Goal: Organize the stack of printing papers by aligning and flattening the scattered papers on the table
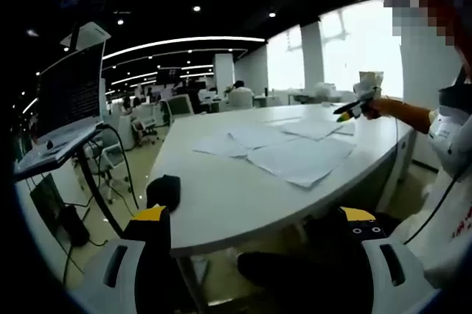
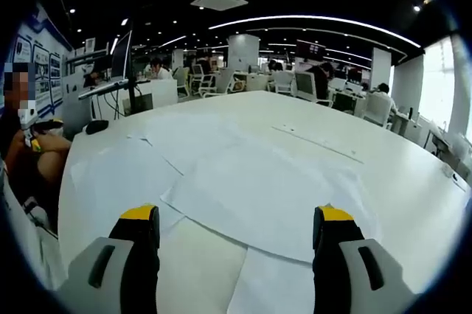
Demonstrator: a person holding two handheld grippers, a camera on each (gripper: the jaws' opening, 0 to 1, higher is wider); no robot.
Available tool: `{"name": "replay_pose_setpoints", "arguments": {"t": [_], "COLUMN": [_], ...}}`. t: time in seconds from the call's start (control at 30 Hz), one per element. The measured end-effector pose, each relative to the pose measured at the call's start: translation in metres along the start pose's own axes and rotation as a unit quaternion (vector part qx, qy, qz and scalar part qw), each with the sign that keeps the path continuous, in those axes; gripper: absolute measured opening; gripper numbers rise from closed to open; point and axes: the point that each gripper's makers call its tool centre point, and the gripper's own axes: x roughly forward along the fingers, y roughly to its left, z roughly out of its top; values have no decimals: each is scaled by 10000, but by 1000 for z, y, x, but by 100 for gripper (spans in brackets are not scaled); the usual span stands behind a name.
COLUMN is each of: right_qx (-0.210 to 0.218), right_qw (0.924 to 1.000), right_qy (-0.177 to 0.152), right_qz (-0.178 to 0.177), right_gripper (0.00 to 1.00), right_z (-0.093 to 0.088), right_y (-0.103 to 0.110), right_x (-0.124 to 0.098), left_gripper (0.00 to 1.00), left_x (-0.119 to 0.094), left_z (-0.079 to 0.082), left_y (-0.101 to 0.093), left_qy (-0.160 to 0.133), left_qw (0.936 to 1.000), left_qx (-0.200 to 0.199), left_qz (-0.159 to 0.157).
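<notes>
Clearly we have yet to begin: our left tongs hang spread off the surface's edge, scattered printing papers beyond them; our right tongs hover spread over the sheets. Next, we should nudge edges together.

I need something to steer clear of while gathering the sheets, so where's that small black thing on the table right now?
In the left gripper view, the small black object sits at the near left corner of the white table, just above the left gripper, apart from the scattered papers.
</notes>
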Motion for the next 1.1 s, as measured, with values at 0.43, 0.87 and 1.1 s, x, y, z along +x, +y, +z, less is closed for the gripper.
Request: {"name": "replay_pose_setpoints", "arguments": {"t": [0.43, 0.87, 1.1], "right_qx": [66, 21, 9], "right_qw": [10000, 10000, 10000], "right_qy": [32, 69, 75], "right_qz": [-21, -38, -39], "right_gripper": [80, 80, 80], "right_z": [-2, 1, 3], "right_y": [-5, -3, -4], "right_x": [1, 2, 2], "left_gripper": [95, 95, 95], "left_x": [4, 7, 6], "left_z": [-4, -5, -3], "left_y": [0, 0, -1], "left_qy": [14, -4, -33], "left_qw": [10000, 10000, 10000], "left_qx": [-35, -43, -20], "left_qz": [-19, -68, -66]}}
